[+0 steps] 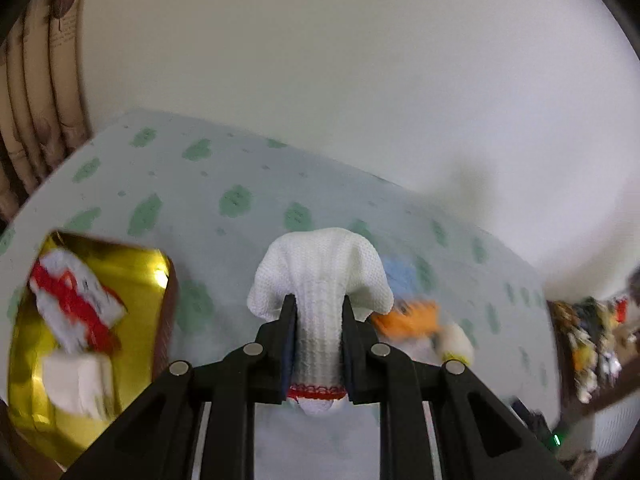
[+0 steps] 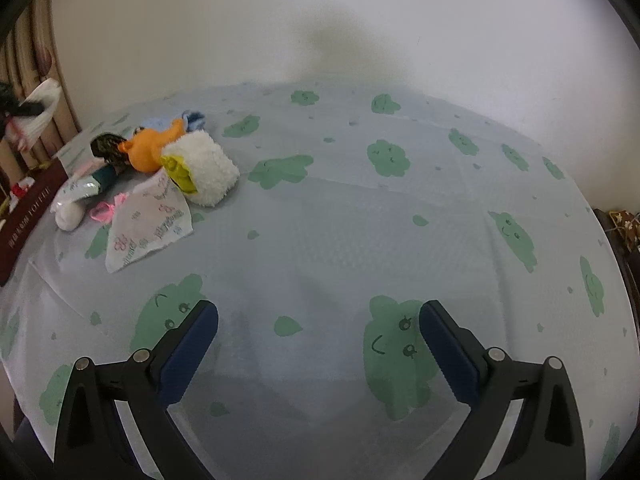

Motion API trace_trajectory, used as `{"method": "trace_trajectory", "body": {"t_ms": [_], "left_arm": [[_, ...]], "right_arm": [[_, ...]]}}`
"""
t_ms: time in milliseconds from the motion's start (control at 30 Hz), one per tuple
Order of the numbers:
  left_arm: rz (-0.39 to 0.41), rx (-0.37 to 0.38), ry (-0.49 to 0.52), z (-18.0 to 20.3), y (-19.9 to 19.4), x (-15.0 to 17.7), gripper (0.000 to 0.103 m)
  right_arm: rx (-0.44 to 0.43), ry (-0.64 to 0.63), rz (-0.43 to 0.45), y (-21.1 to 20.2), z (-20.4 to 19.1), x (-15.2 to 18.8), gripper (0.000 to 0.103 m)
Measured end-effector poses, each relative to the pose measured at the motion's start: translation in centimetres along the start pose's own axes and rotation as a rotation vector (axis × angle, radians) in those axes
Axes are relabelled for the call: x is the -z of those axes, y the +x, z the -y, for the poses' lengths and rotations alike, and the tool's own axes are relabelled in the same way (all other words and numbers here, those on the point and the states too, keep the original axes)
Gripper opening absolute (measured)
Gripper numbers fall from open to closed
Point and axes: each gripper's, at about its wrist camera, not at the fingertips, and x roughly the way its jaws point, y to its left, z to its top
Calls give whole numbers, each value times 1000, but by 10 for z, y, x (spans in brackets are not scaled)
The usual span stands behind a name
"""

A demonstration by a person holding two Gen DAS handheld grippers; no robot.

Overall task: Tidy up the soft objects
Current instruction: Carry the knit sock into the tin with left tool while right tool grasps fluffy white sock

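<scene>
My left gripper (image 1: 318, 304) is shut on a white knitted sock with a red trim (image 1: 320, 276), held above the bed. A gold-lined box (image 1: 132, 268) lies to its left with a red-and-white cloth (image 1: 76, 300) and a white folded cloth (image 1: 76, 380) inside. In the right wrist view a pile of soft things lies at the far left: an orange plush (image 2: 150, 148), a fluffy white-and-yellow piece (image 2: 204, 168), a printed white cloth (image 2: 148, 224), a doll with dark hair (image 2: 106, 148). My right gripper (image 2: 318, 316) is open and empty over the sheet.
The bed has a pale sheet with green cloud faces (image 2: 360, 220). A white wall is behind it. Curtains (image 1: 36, 80) hang at the left. The dark red box side (image 2: 28, 216) shows at the left edge. A cluttered dark shelf (image 1: 592, 340) stands at the right.
</scene>
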Motion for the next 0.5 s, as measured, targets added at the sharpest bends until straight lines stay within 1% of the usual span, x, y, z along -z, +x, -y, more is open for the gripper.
{"method": "trace_trajectory", "body": {"t_ms": [67,100,167,233,267,300,333,367,400,500], "left_arm": [[-12,39,-5,5,-12,20,19],[-27,66,-7,9,-16,33,19],[-53,88,-9,11,-20,51,19],[-65,97,-15,12,-24,66,19],[-77,104,-17,12,-25,74,19],[-87,105,-26,11,-27,82,19],[-93,104,-34,9,-28,88,19],[-98,103,-44,6,-30,93,19],[-100,100,-50,3,-33,97,19],[-83,71,-60,-6,-45,107,19]], "right_arm": [[-41,4,30,-6,1,-1,100],[-86,5,32,-7,1,-4,100],[-132,2,35,-8,-4,-13,100],[-174,-37,48,-8,-17,-28,100],[-192,-77,61,-7,-27,-38,99],[-193,-102,71,-5,-34,-44,98],[-191,-124,71,0,-41,-51,95],[-198,-140,60,6,-47,-59,88],[-210,-150,50,13,-52,-65,85],[-219,-188,14,34,-66,-80,84]]}}
